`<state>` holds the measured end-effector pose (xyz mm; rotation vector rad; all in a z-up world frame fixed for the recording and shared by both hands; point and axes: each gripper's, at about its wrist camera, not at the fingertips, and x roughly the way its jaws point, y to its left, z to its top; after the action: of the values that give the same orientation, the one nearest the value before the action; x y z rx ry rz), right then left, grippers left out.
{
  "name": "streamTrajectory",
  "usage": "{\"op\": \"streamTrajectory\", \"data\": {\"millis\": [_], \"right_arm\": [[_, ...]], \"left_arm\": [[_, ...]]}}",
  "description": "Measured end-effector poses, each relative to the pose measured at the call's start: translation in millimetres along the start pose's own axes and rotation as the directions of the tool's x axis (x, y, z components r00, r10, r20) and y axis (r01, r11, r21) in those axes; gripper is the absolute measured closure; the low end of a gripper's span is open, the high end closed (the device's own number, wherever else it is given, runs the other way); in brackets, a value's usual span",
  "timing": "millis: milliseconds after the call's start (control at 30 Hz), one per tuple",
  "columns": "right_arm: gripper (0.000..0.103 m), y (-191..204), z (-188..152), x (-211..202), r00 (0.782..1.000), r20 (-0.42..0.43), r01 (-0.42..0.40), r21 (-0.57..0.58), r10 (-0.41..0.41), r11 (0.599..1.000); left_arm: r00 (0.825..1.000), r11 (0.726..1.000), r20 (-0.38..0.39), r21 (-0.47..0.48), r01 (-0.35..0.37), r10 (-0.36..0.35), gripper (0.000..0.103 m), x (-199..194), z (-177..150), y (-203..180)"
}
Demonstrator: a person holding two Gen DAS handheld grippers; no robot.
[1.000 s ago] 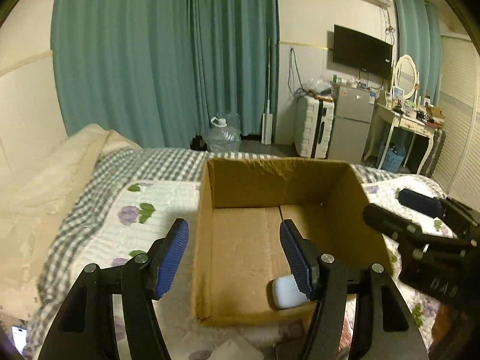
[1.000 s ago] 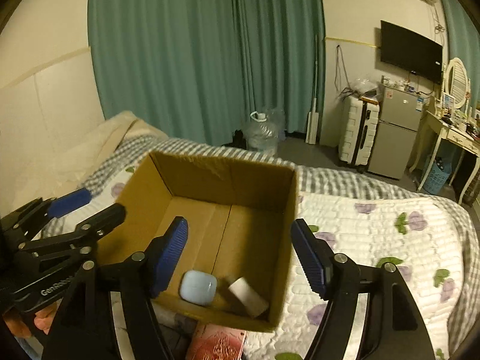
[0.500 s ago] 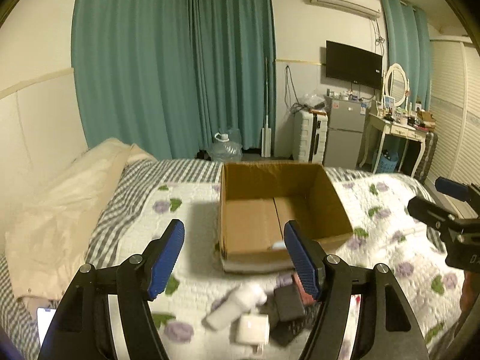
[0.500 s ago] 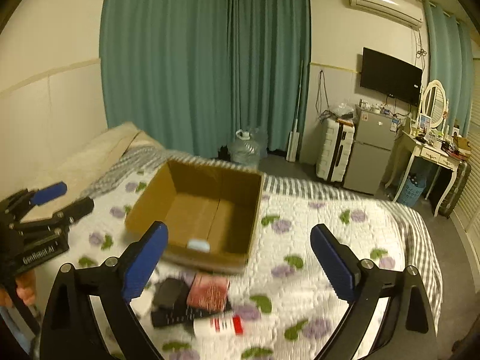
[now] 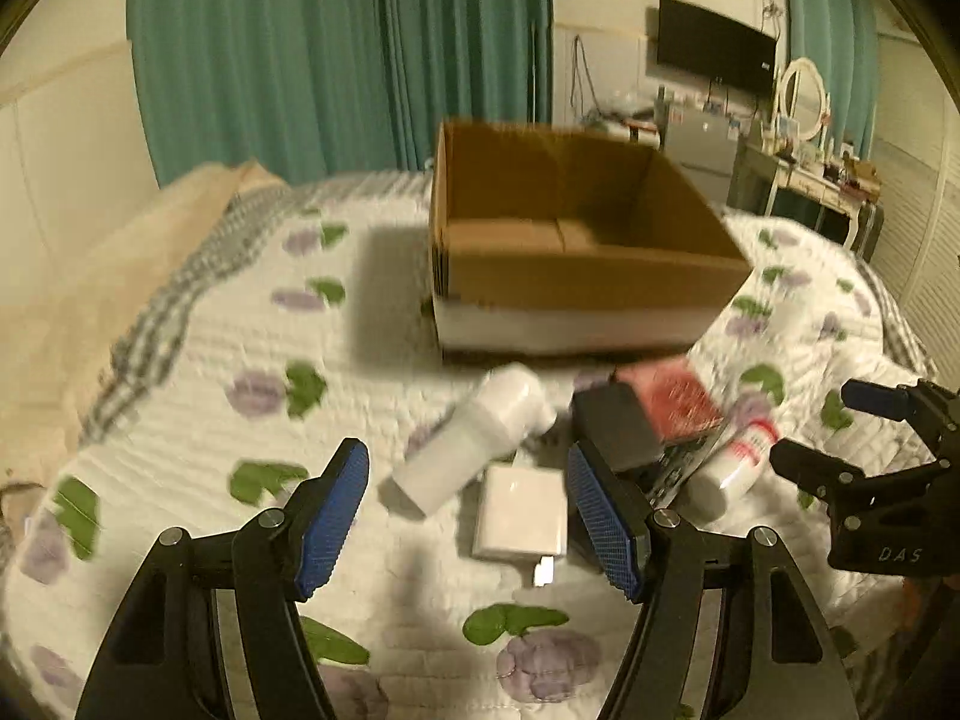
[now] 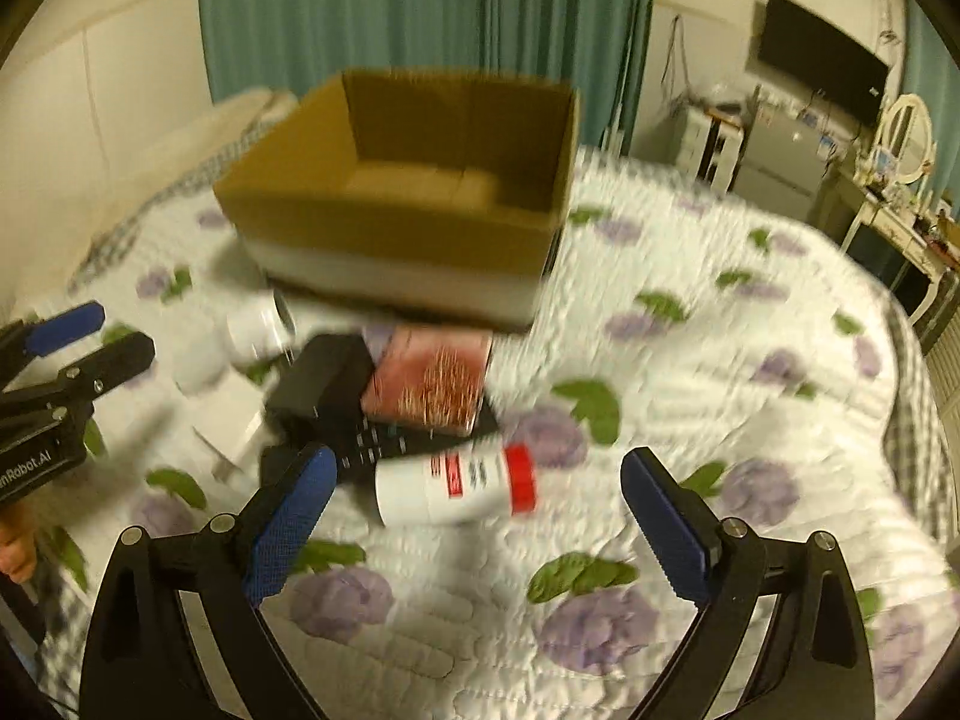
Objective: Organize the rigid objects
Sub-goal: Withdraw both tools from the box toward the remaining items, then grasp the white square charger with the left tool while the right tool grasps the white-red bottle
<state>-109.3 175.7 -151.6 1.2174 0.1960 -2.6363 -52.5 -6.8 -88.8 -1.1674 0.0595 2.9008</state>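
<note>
An open cardboard box stands on the quilted bed. In front of it lies a pile: a white bottle, a white charger block, a black block, a red patterned box, a black remote and a white bottle with a red cap. My left gripper is open and empty above the charger block. My right gripper is open and empty just short of the red-capped bottle. Both views are blurred.
The floral quilt spreads right of the pile. A beige pillow lies at the left. Teal curtains, a fridge and a dressing table stand beyond the bed.
Both grippers have pulled back from the box and dropped down toward the pile in front of it. The objects now sit close under the fingers. Both stay open.
</note>
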Motion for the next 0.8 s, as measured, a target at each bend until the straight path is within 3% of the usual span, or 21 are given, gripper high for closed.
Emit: {"op": "streamTrajectory", "data": {"millis": [300, 567, 600, 667, 800], "right_arm": [[0.007, 7, -4, 44, 0.993, -0.115, -0.012, -0.026, 0.009, 1.000], [0.007, 8, -3, 68, 0.986, -0.163, -0.022, -0.017, 0.019, 1.000], [0.008, 10, -4, 69, 0.985, -0.174, -0.021, -0.023, 0.017, 1.000], [0.024, 11, -5, 71, 0.982, -0.185, -0.032, -0.030, 0.026, 0.999], [0.025, 10, -7, 67, 0.985, -0.169, -0.035, -0.027, 0.030, 0.999]], "left_arm": [[0.994, 0.999, -0.103, 0.020, 0.027, -0.025, 0.031, 31, -21, -3], [0.990, 0.999, -0.137, 0.031, 0.043, -0.038, 0.031, 38, -25, -5], [0.988, 0.998, -0.148, 0.035, 0.049, -0.043, 0.031, 40, -27, -6], [0.985, 0.998, -0.164, 0.036, 0.060, -0.053, 0.031, 43, -28, -8], [0.978, 0.997, -0.202, 0.045, 0.066, -0.056, 0.031, 52, -32, -13]]}}
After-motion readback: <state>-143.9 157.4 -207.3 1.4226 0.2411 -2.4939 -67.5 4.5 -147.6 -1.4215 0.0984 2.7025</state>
